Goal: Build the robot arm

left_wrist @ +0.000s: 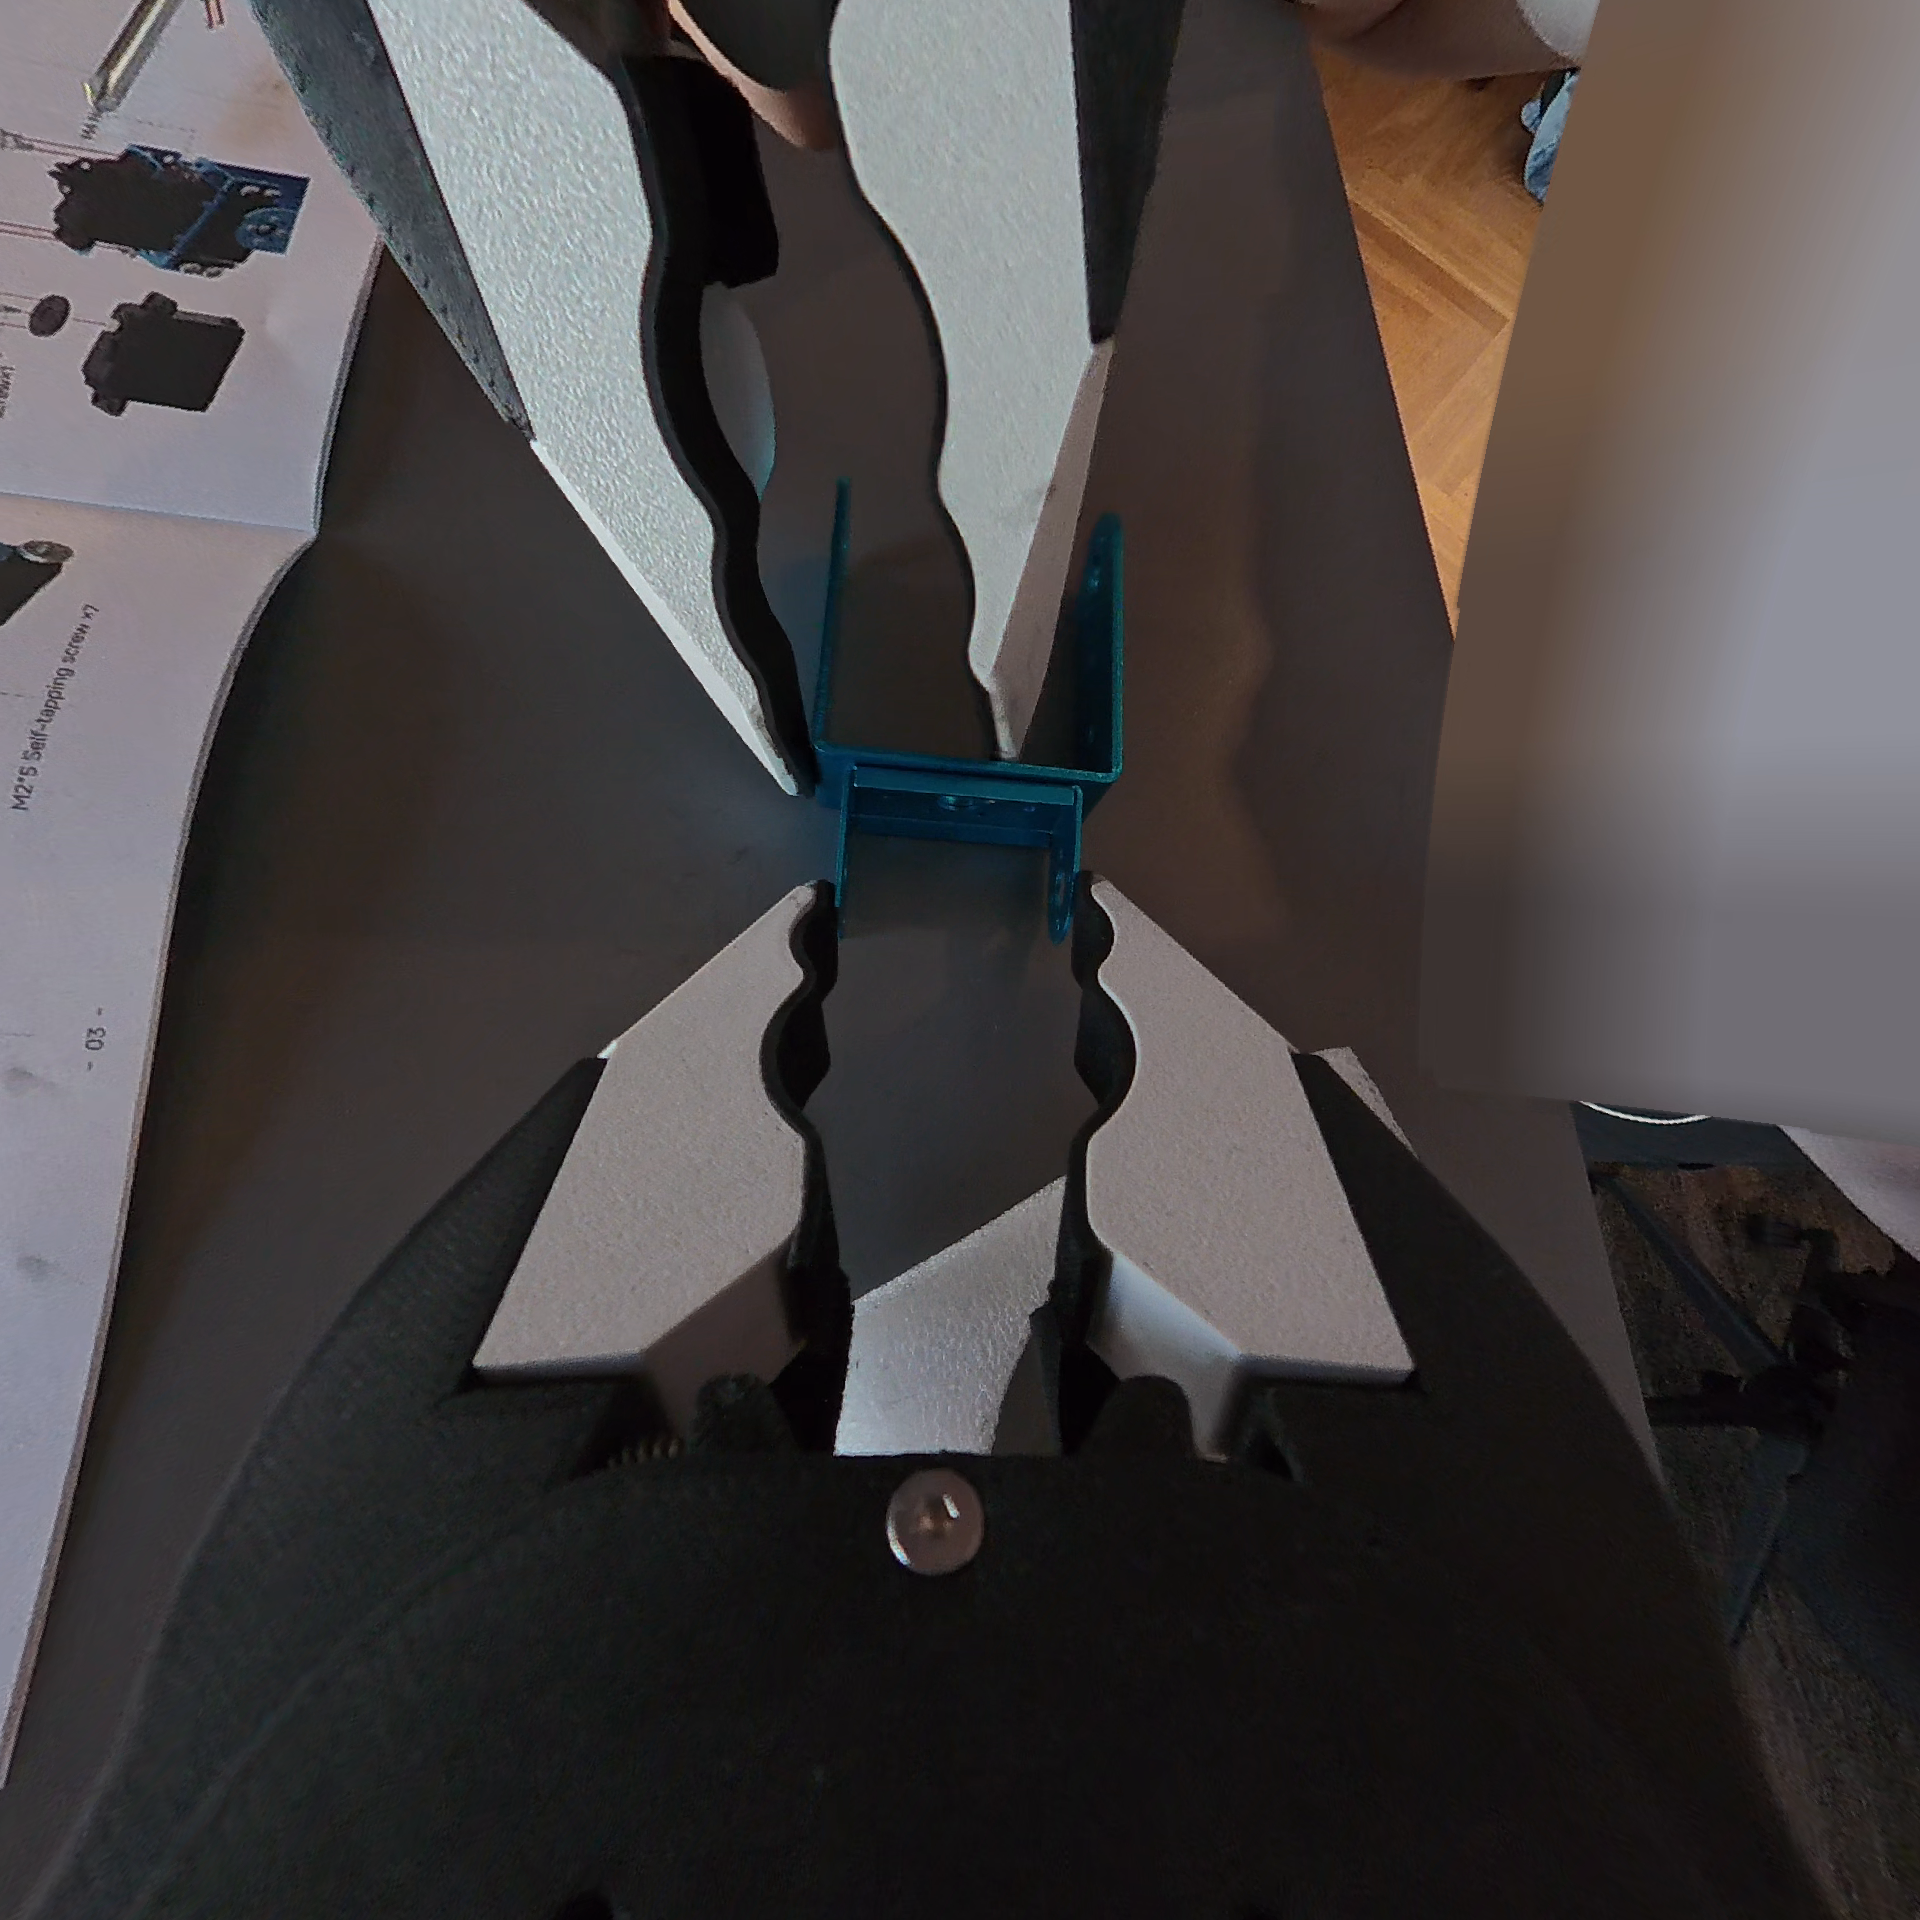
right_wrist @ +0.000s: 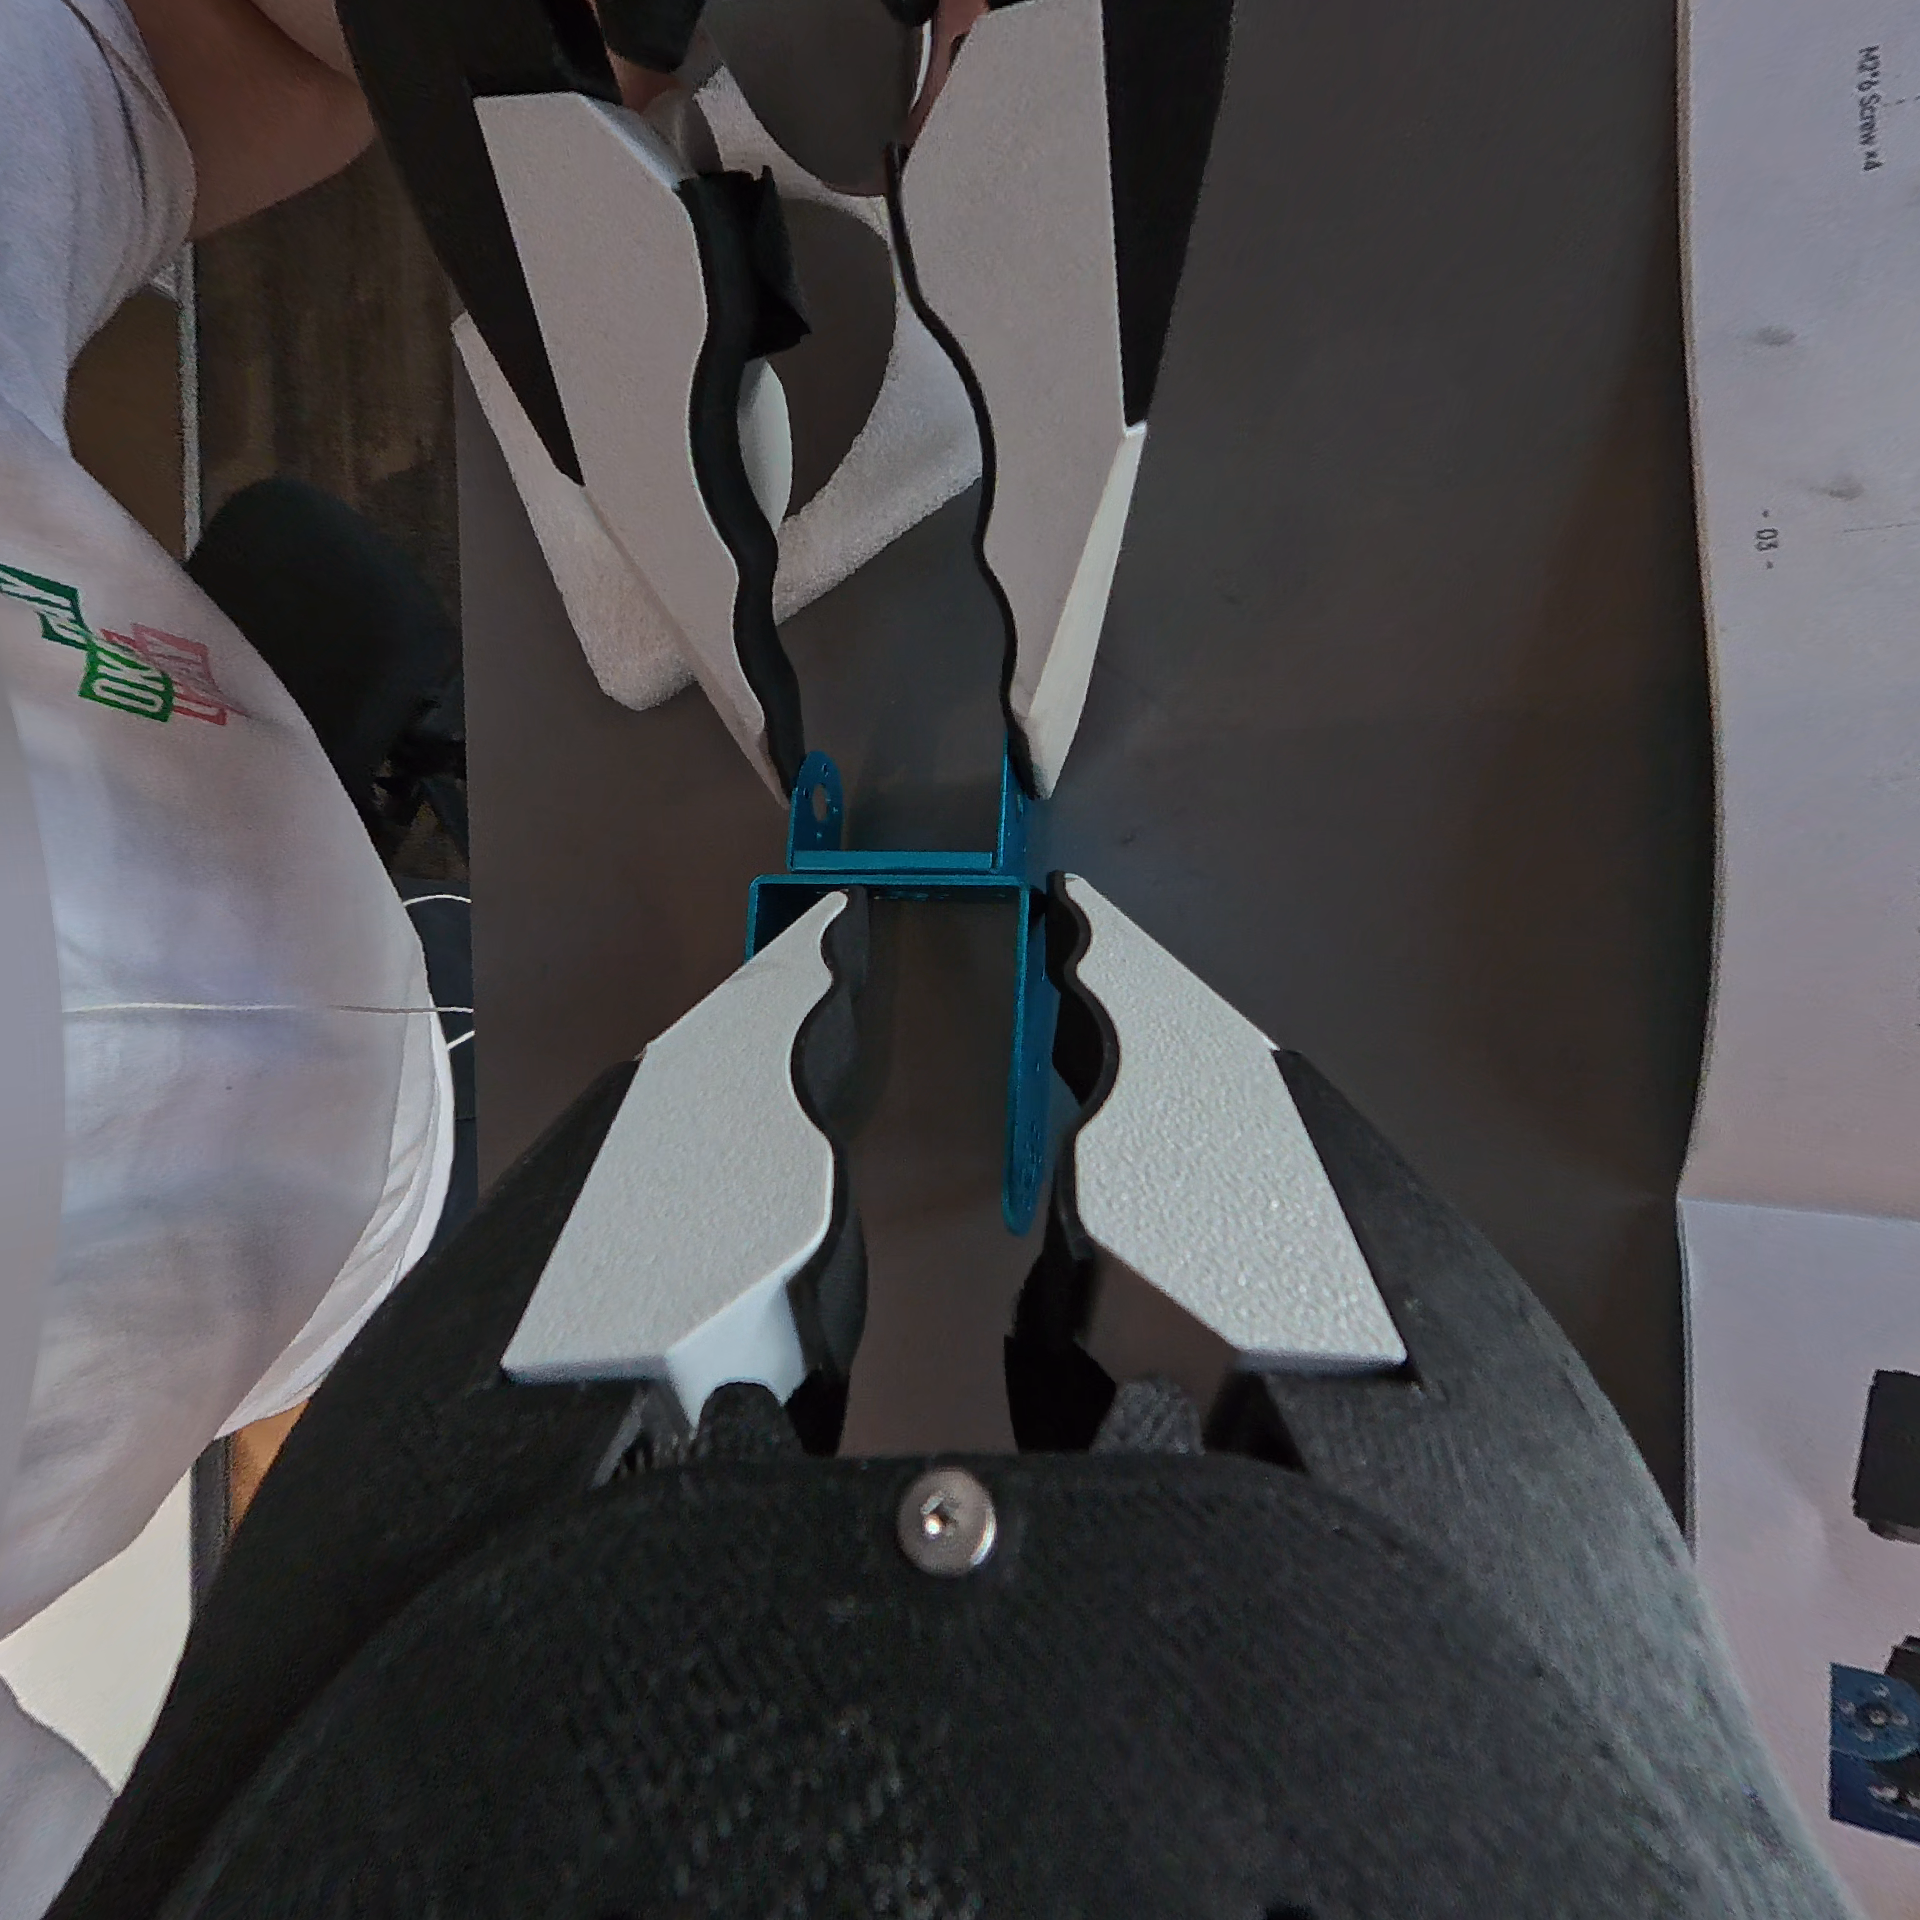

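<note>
Two blue U-shaped metal brackets lie back to back on a dark grey table [left_wrist: 499,727]. My left gripper [left_wrist: 956,888] has its fingers outside both legs of the smaller bracket [left_wrist: 961,821] and is closed on it; it also shows in the right wrist view [right_wrist: 906,784]. My right gripper [right_wrist: 951,894] straddles one leg of the larger bracket [right_wrist: 1029,1049]. One finger is inside the U near its base, the other rests outside that leg, and a gap stays between the fingers. The larger bracket [left_wrist: 1107,665] and the right gripper [left_wrist: 902,753] show at the top of the left wrist view.
Printed instruction sheets [left_wrist: 156,779] lie along one side of the table and also show in the right wrist view [right_wrist: 1818,727]. A white foam block [right_wrist: 665,613] lies behind the left gripper. A person in a white shirt [right_wrist: 208,935] stands at the table edge. Wooden floor [left_wrist: 1434,260] shows beyond. The grippers are tip to tip, or close to it.
</note>
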`<state>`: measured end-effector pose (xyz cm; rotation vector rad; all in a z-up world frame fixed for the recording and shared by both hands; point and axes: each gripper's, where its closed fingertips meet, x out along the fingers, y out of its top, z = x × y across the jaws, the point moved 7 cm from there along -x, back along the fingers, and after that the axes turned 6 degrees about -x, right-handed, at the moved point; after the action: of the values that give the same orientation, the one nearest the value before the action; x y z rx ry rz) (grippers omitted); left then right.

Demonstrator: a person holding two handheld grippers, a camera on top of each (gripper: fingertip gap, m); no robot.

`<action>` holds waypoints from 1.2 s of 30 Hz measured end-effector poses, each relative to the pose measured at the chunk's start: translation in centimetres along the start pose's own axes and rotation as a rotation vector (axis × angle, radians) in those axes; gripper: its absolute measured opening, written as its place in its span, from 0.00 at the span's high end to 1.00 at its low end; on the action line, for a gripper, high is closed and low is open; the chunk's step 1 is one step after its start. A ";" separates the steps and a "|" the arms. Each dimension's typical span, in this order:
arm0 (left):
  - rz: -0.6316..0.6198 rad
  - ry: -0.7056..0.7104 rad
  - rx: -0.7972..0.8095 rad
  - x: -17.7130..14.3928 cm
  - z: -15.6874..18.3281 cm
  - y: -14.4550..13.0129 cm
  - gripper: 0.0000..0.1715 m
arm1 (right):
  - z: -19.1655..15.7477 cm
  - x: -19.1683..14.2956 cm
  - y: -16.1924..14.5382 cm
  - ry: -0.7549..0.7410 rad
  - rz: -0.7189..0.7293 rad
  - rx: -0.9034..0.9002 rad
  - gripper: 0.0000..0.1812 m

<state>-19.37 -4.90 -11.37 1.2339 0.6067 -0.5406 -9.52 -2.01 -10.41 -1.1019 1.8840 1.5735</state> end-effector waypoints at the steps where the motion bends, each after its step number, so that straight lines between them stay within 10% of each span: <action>1: -0.001 -0.001 0.002 0.0 0.0 0.0 0.74 | 0.1 0.0 0.0 0.005 0.003 0.006 0.82; 36: 0.000 -0.025 0.001 0.4 0.4 0.2 0.74 | -0.1 -0.1 -0.3 0.098 0.004 -0.017 0.81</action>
<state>-18.90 -5.22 -11.44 1.2261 0.5852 -0.5552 -9.19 -2.06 -10.52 -1.2041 1.9402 1.5659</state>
